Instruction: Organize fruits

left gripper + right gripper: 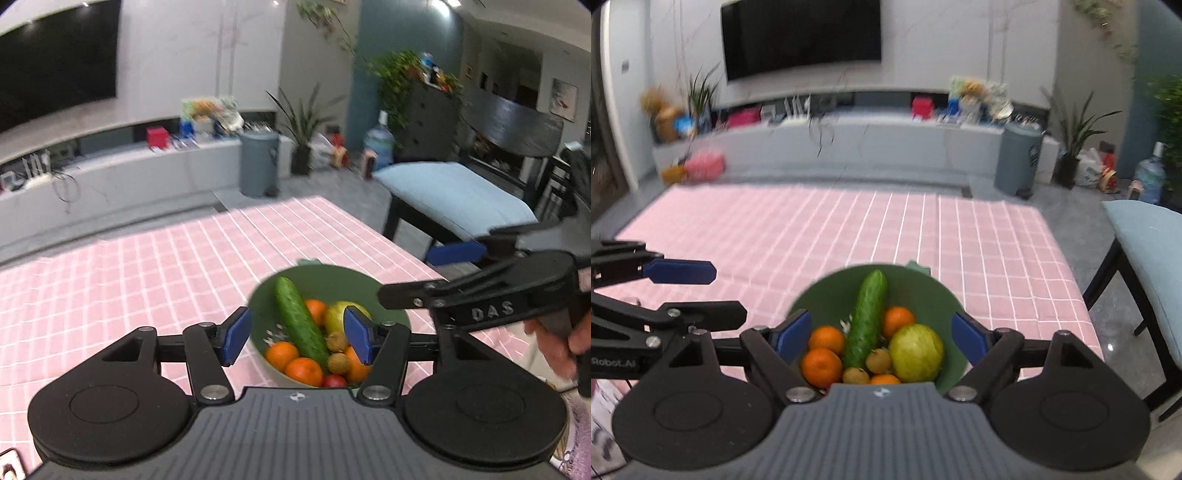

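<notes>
A green bowl sits on the pink checked tablecloth. It holds a cucumber, several oranges, a yellow-green fruit, small brown fruits and a red fruit. My left gripper is open above the bowl's near side. My right gripper is open, its fingers on either side of the fruit. The right gripper also shows in the left wrist view, the left one in the right wrist view.
A black chair with a light blue cushion stands at the table's right edge. Beyond the far edge are a grey bin, a low TV bench and plants.
</notes>
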Demonstrator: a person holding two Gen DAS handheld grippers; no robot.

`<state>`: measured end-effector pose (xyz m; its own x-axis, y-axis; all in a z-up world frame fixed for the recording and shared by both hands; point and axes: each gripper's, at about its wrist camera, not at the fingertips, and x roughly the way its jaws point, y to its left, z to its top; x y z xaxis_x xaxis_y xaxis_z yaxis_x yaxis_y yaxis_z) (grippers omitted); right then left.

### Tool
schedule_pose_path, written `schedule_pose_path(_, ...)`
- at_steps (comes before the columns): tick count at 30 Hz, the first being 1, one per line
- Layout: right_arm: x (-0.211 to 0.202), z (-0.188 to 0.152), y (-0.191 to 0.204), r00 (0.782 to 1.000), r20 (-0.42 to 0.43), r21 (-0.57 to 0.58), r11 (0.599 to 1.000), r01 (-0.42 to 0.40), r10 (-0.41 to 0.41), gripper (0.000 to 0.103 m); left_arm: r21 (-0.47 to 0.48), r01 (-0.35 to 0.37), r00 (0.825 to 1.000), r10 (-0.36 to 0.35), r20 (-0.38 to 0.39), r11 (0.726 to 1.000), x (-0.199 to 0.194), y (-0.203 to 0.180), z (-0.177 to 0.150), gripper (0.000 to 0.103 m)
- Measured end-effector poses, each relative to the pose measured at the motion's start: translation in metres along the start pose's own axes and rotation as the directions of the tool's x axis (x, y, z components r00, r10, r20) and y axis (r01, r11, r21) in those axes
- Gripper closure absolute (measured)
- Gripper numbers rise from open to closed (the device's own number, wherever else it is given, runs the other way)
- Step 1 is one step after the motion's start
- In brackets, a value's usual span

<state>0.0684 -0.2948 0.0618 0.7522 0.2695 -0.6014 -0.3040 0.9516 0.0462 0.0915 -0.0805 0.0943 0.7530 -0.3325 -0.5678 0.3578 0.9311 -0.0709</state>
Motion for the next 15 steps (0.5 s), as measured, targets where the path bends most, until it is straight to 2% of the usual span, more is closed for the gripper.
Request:
schedule_pose_path(6, -0.026, -0.027, 0.018, 0.994, 0.112, 0.102, 0.995, 0.005, -0.016, 0.023, -0.046, -0.11, 0.992, 0.112, 0.051, 0.993, -0.016, 0.003, -0.011, 0.029)
schedule_pose_path(8, -0.032, -0.038, 0.021, 0.991, 0.134, 0.137, 0.991, 0.008, -0.026, 0.023, -0.071, -0.15, 0.986, 0.154, 0.061, 0.986, -0.02, 0.006, -0.017, 0.024)
schedule_pose_path(15, -0.041, -0.068, 0.04, 0.984, 0.149, 0.145, 0.986, 0.078, -0.1, 0.022, -0.059, -0.241, 0.969, 0.244, 0.045, 0.969, -0.02, 0.004, -0.038, 0.021)
